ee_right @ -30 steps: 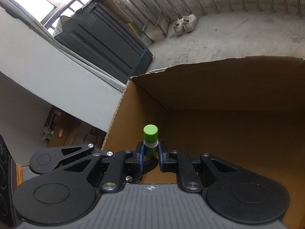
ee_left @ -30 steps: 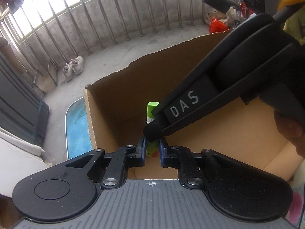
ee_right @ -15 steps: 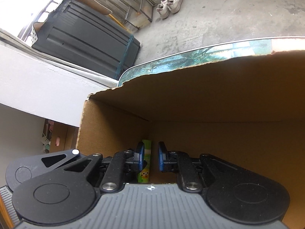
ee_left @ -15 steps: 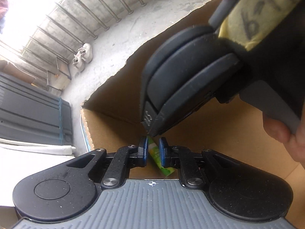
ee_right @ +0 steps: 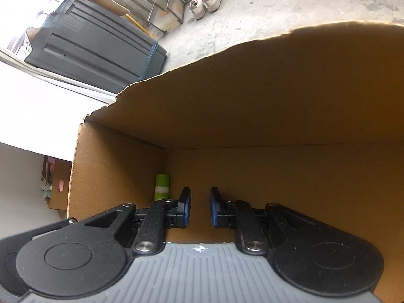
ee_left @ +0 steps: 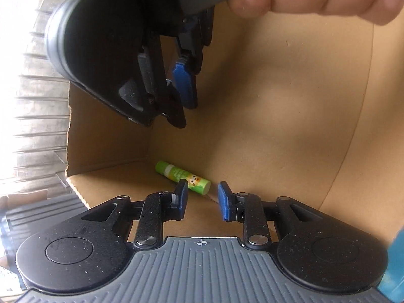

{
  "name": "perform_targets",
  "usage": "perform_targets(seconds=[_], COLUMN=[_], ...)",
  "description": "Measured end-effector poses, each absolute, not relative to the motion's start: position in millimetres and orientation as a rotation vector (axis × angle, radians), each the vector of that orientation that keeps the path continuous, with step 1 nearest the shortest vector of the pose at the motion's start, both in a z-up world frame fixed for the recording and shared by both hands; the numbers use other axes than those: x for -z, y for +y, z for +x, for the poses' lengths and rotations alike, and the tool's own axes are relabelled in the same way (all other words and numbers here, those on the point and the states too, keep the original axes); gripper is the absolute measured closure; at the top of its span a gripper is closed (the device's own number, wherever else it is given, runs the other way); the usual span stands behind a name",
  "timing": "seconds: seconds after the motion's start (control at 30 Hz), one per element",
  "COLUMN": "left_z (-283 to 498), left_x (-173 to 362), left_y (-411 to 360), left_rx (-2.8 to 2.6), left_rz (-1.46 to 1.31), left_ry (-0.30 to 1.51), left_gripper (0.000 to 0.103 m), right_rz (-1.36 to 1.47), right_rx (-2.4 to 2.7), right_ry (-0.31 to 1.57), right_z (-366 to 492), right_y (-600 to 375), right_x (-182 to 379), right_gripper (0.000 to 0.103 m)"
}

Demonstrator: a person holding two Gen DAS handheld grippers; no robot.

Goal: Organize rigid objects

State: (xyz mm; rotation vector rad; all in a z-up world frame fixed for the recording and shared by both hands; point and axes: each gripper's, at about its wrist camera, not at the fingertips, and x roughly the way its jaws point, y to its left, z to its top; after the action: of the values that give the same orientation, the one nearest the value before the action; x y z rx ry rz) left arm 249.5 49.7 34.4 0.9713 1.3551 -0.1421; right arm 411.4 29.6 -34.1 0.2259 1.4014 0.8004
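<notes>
A green glue stick (ee_left: 183, 176) lies on its side on the floor of a cardboard box (ee_left: 290, 101), along the bottom of a wall near a corner. It also shows in the right wrist view (ee_right: 161, 186), in the box's corner. My left gripper (ee_left: 203, 200) is open and empty, just above the stick. My right gripper (ee_right: 200, 207) is open and empty inside the box, to the right of the stick. In the left wrist view the right gripper (ee_left: 180, 101) hangs above the stick.
The box's torn rim (ee_right: 227, 50) rises ahead. Outside stand a dark grey bin (ee_right: 96, 48), a pair of white shoes (ee_right: 205, 1) on the concrete floor, metal railings (ee_left: 38, 101) and a white ledge (ee_right: 38, 101).
Both grippers held the glue stick a second ago. They have opened and the stick now lies on the box floor. Both grippers have tilted down into the box.
</notes>
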Motion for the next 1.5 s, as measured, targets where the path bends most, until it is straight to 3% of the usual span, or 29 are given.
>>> perform_targets(seconds=[0.27, 0.57, 0.73, 0.93, 1.03, 1.2, 1.33, 1.5], left_z=[250.2, 255.8, 232.8, 151.9, 100.5, 33.7, 26.3, 41.3], left_x=[-16.3, -39.8, -93.3, -190.7, -202.1, -171.1, -120.5, -62.0], left_y=[37.7, 23.5, 4.8, -38.8, -56.1, -81.6, -65.9, -54.8], left_rx=[0.08, 0.034, 0.003, -0.04, 0.005, 0.203, 0.317, 0.303], left_rz=[1.136, 1.072, 0.984, 0.739, 0.616, 0.365, 0.22, 0.184], left_ry=[1.341, 1.307, 1.199, 0.921, 0.799, 0.656, 0.606, 0.592], left_gripper=[0.081, 0.078, 0.064, 0.062, 0.062, 0.059, 0.058, 0.058], right_rz=[0.199, 0.2, 0.195, 0.202, 0.211, 0.267, 0.257, 0.243], right_rx=[-0.768, -0.775, -0.783, -0.842, -0.863, -0.898, -0.862, -0.779], right_ry=[1.387, 1.378, 1.358, 1.24, 1.163, 1.026, 0.881, 0.776], right_z=[409.9, 400.4, 393.9, 371.7, 357.0, 306.1, 250.5, 193.2], right_y=[16.5, 17.3, 12.9, -15.6, -44.5, -106.5, -158.4, -193.9], right_x=[34.1, 35.8, 23.8, -25.7, -61.7, -98.9, -114.7, -96.6], right_gripper=[0.086, 0.086, 0.085, 0.085, 0.085, 0.085, 0.085, 0.085])
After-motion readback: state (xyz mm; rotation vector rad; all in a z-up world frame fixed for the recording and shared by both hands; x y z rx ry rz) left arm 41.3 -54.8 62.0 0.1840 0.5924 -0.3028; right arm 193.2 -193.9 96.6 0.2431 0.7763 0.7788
